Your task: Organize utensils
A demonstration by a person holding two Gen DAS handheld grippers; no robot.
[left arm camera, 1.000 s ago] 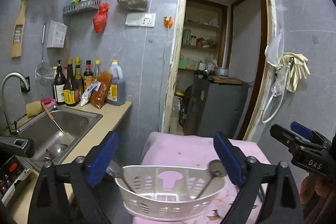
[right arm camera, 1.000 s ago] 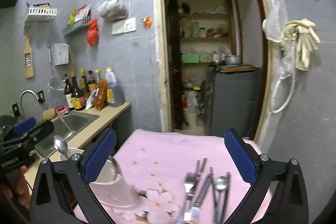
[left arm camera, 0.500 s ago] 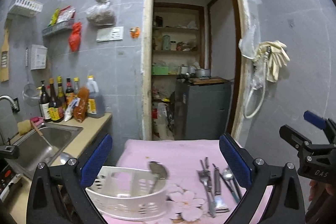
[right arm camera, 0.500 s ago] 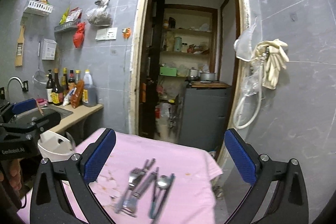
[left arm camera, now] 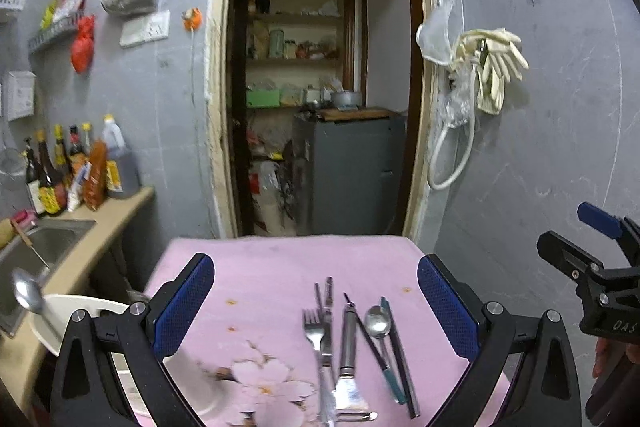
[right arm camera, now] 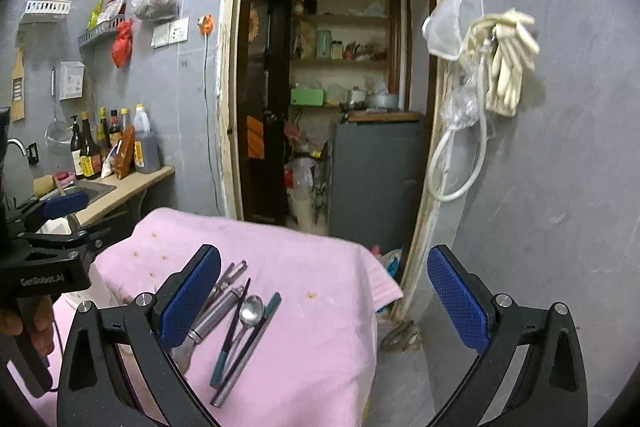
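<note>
Left wrist view: left gripper [left arm camera: 312, 301] was spread wide and empty, above the loose steel cutlery pile [left arm camera: 352, 343] near the pink cloth-covered table's [left arm camera: 272, 267] front edge; white plastic basket [left arm camera: 80, 323] with one spoon sat at its left edge.
Right wrist view: right gripper [right arm camera: 324, 291] was spread wide and empty, cutlery under its left finger.
Advice: pinch one handle mid-length, lift clear, drop into basket.

One fork [left arm camera: 315, 329], two spoons [left arm camera: 378, 321] (one in the basket [left arm camera: 76, 311]), one peeler [left arm camera: 348, 343].
</note>
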